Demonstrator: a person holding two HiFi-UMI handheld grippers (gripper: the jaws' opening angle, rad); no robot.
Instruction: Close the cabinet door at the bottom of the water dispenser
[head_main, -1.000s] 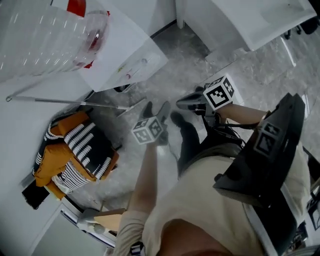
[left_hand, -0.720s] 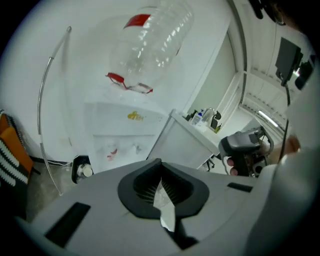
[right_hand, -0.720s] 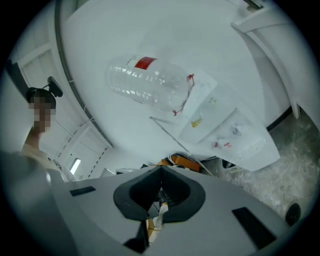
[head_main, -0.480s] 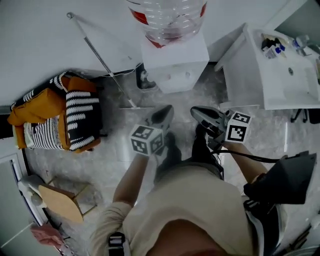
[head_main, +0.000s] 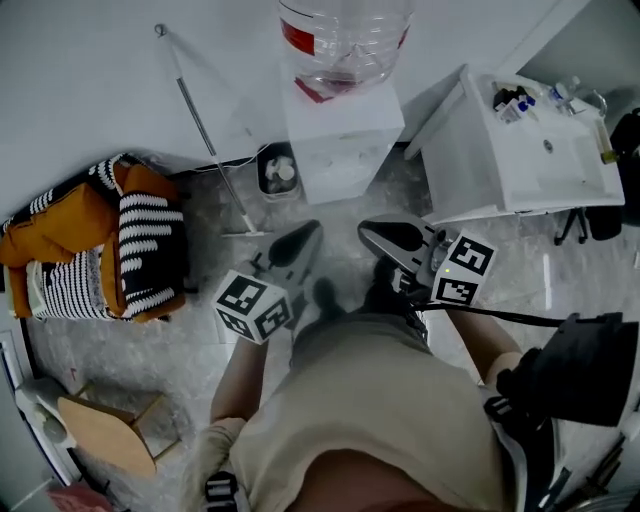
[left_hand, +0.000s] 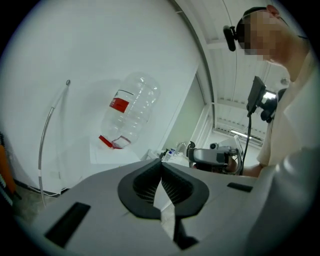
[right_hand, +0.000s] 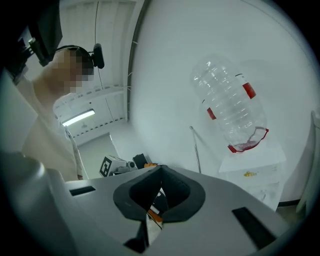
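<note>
both tongs had risen. our left gripper (head_main: 308, 233) had snapped shut on nothing; our right gripper (head_main: 372, 232) was closed, empty too. the white water dispenser (head_main: 340, 130) under its clear upturned bottle (head_main: 345, 40) stood ahead, well apart; its bottom cabinet door (head_main: 335, 180) looked flush, so we judged it closed.

Soft, even indoor light; the head view looks slightly dim. Both gripper views bow strongly, with black corners, and a ceiling strip light (right_hand: 80, 118) glows
</note>
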